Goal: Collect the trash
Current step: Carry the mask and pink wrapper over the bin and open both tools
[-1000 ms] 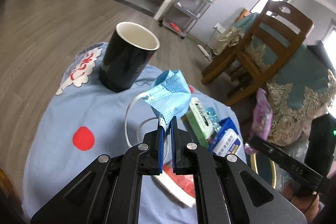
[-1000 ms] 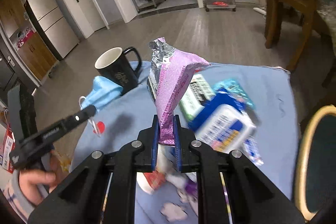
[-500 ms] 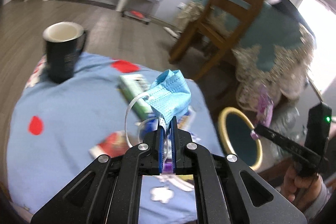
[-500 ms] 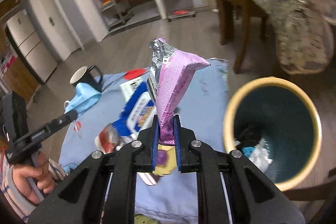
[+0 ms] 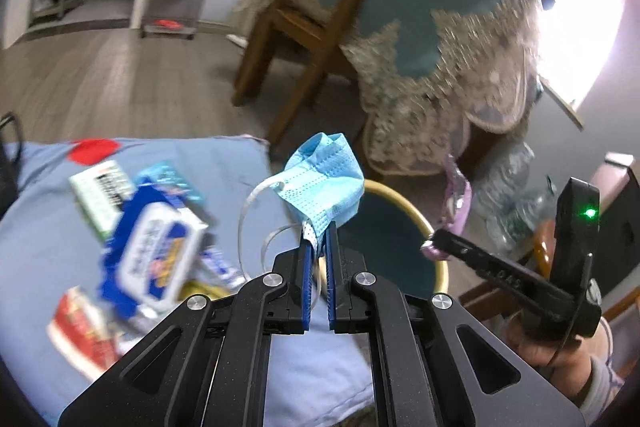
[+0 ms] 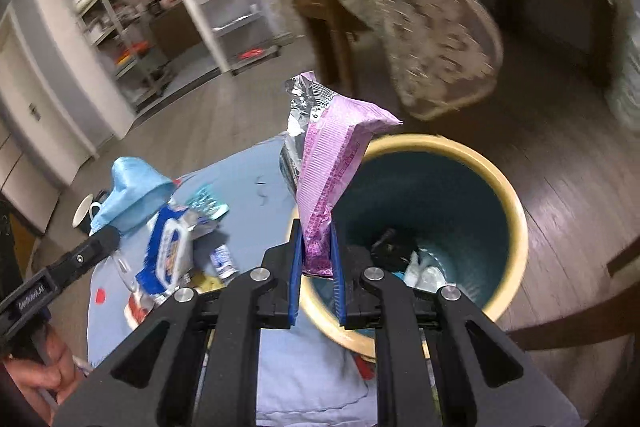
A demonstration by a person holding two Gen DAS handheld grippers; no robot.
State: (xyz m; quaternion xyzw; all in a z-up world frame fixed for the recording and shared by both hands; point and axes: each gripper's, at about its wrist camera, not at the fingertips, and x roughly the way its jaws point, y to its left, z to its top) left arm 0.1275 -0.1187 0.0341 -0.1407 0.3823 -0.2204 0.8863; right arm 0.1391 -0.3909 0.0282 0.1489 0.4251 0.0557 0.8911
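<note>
the right tool is clenched on a purple wrapper, gripping its lower end so the wrapper's long axis stands up from the jaws. the bin lies just past and below that tool, mouth open upward, so the wrapper looks nearly over the near rim. the left tool is clamped on a corner of a blue mask, loops dangling; from its view the bin sits ahead and slightly right, partly behind the mask. the right hand seems the nearer to a drop. inside the bin: some pale crumpled scraps and something dark, too blurred to name. on the blue desk a wipes pack and other packets remain.
</note>
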